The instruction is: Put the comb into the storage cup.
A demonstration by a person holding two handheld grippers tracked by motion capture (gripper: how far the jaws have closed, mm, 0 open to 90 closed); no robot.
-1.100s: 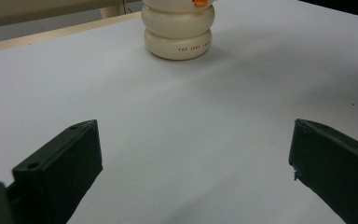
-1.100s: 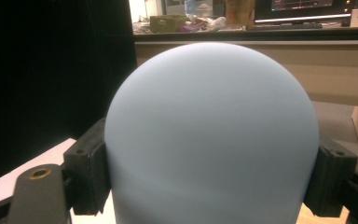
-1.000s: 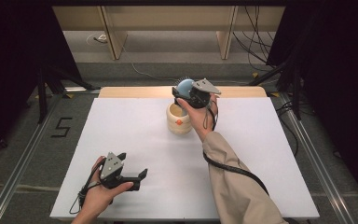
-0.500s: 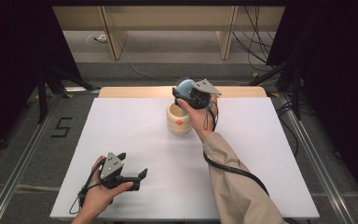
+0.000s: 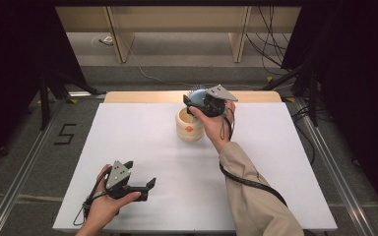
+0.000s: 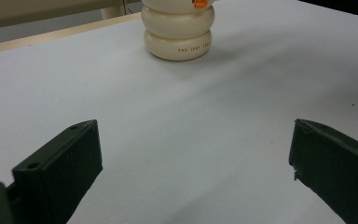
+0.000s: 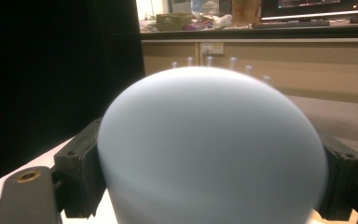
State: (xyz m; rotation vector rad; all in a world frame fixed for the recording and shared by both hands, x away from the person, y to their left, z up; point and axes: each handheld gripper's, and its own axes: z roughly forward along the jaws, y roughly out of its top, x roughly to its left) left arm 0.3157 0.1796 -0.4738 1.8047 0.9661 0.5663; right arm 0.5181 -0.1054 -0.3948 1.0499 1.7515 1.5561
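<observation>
White foam-like sheeting covers the surface [image 5: 142,142], and nearest the person, at about seven o'clock, the left tool [image 5: 137,187] rests low on it in the left hand [image 5: 103,206], its jaws spread wide with nothing between them. Ahead of those jaws, well apart toward twelve o'clock in the left gripper view, stands a cream ribbed holder [image 6: 178,29] with an orange mark.

Farther out, near the surface's far edge at roughly twelve o'clock, the right tool [image 5: 195,100] is raised above that holder [image 5: 189,125], jaws closed against the sides of a pale blue rounded object [image 7: 212,149] with small bristle-like tips along its far edge. It sits between the jaws, bulging toward the camera.

My guess is that the risk lies here: the object's smooth curved sides could slip from the jaws, or a misaligned descent could catch the holder's rim and tip it. Whether it belongs in the holder I cannot tell.
</observation>
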